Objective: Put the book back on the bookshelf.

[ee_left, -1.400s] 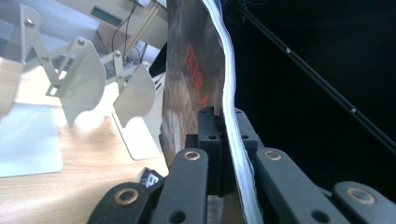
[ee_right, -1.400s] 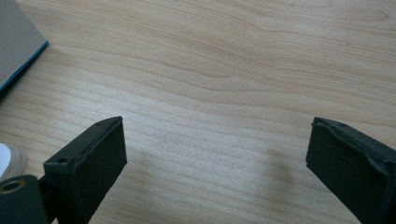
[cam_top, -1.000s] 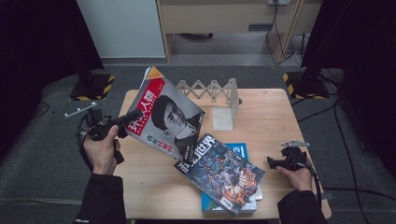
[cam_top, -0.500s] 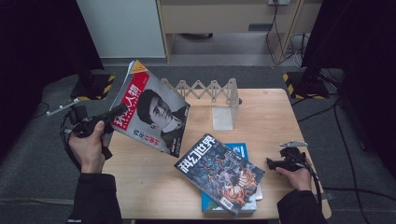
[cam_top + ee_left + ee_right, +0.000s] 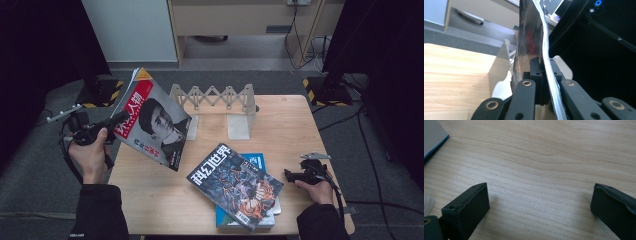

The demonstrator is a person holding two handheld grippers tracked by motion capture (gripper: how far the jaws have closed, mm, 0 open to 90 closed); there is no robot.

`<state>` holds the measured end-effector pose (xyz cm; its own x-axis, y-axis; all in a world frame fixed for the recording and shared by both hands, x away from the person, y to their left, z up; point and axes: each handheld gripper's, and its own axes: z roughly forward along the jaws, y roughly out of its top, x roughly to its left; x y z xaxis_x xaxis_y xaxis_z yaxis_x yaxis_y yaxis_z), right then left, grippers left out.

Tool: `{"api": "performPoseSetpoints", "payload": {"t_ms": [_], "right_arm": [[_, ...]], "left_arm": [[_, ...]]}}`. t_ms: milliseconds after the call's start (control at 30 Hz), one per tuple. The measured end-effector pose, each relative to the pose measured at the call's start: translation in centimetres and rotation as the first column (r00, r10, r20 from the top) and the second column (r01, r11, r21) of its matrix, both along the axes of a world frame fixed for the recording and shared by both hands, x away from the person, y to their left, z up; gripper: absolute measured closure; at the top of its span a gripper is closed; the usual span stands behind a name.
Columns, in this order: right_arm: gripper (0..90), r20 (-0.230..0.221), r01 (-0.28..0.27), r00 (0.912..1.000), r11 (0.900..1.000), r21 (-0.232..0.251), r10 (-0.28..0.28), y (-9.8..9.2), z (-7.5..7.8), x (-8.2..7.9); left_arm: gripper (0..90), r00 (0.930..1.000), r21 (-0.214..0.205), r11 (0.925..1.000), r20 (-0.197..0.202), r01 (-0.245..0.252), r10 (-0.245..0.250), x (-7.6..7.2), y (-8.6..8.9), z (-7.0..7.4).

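Note:
A magazine (image 5: 152, 122) with a red title band and a black-and-white portrait cover hangs tilted over the table's left edge. My left gripper (image 5: 116, 125) is shut on its left edge, held up in a hand. In the left gripper view the jaws (image 5: 544, 65) pinch the magazine (image 5: 529, 37) edge-on, with the pages curving upward. My right gripper (image 5: 291, 175) rests low on the table's right side, open and pointing left. In the right gripper view its jaws (image 5: 540, 195) stand wide apart over bare wood.
A science-fiction magazine (image 5: 235, 182) lies askew on a blue book (image 5: 257, 160) at the front middle of the wooden table (image 5: 300, 120). A folding wooden rack (image 5: 215, 97) on white feet stands at the back. Dark floor and cables surround the table.
My left hand has carried the magazine to the left, off the stack side and out over the table's left edge. The right gripper has stayed put.

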<state>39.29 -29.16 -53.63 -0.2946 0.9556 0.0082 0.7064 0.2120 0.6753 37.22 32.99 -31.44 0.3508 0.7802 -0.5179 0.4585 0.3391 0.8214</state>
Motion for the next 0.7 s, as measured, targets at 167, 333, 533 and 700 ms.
{"api": "performPoseSetpoints", "payload": {"t_ms": [167, 333, 533, 700], "right_arm": [[0.4, 0.015, -0.006, 0.9999, 1.0000, 0.001, 0.006, 0.0, -0.2, -0.1], [0.3, 0.025, -0.010, 0.9996, 0.9999, 0.003, 0.010, -0.1, -0.2, -0.1], [0.3, 0.031, -0.007, 0.9995, 1.0000, 0.003, 0.007, 0.0, -0.3, -0.1], [0.2, 0.032, -0.009, 0.9995, 1.0000, 0.002, 0.009, -0.1, -0.3, -0.1]], "left_arm": [[85.8, 0.9997, 0.038, 0.9990, -0.002, -0.023, 0.023, 0.7, -0.2, 0.1], [85.8, 0.9991, 0.067, 0.9969, 0.018, -0.040, 0.039, 1.9, -1.2, 0.5], [85.8, 0.9981, 0.121, 0.9909, 0.027, -0.058, 0.055, 3.9, -3.1, 0.6], [85.8, 0.9977, 0.146, 0.9869, 0.013, -0.067, 0.066, 5.6, -4.1, 0.4]]}}
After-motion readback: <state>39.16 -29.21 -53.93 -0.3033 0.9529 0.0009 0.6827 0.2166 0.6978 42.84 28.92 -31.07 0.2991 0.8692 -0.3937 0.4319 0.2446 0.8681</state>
